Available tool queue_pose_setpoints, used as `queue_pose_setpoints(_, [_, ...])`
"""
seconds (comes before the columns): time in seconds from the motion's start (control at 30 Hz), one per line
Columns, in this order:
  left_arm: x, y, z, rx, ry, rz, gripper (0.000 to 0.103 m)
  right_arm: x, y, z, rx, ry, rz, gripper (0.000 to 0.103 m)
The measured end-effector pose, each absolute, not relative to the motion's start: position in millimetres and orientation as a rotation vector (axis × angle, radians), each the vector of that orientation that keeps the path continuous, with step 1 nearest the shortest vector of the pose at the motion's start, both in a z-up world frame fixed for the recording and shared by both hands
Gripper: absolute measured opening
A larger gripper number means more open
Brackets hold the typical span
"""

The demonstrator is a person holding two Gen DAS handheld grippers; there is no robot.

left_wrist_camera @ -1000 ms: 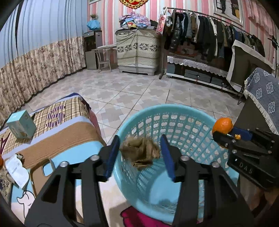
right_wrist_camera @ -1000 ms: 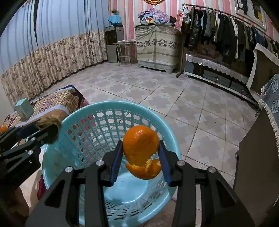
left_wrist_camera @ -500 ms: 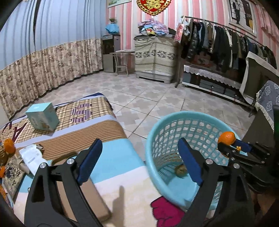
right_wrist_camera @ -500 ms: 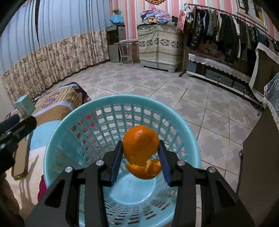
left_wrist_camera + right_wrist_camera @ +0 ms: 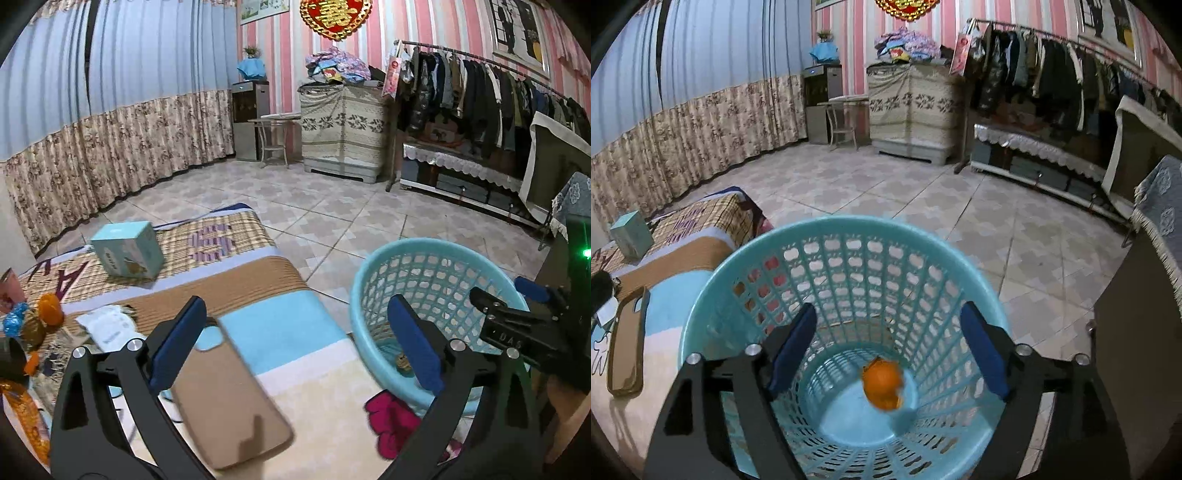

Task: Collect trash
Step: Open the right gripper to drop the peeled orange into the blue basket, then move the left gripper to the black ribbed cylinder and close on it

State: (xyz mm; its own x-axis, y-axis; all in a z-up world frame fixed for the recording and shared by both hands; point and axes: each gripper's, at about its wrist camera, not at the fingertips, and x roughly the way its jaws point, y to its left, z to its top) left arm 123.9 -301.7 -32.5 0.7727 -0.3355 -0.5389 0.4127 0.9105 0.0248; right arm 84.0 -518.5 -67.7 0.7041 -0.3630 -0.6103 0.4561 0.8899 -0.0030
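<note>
Orange peel (image 5: 882, 386) lies in the turquoise basket (image 5: 964, 266), low centre of the right wrist view.

Both the right gripper (image 5: 886, 350) and left gripper (image 5: 295, 339) stand spread apart, holding nothing; a brown scrap (image 5: 403, 362) rests inside too.

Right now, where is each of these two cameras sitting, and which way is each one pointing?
Left wrist view: sits on the left gripper, looking forward over a patterned mat with a brown phone case toward the turquoise basket; its two open fingers show, plus the right gripper at the right edge.
Right wrist view: sits on the right gripper, looking down into the basket at orange peel; its open fingers show.
Shared: the basket, phone case, teal box and clothes rack.
</note>
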Motion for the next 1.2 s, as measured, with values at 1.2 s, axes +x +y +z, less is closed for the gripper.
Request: queue_pose_setpoints(1.2, [191, 34, -60, 0.019, 0.716, 0.193, 0.097, 190, -233, -29, 0.063, 0.645, -0.091, 0.095])
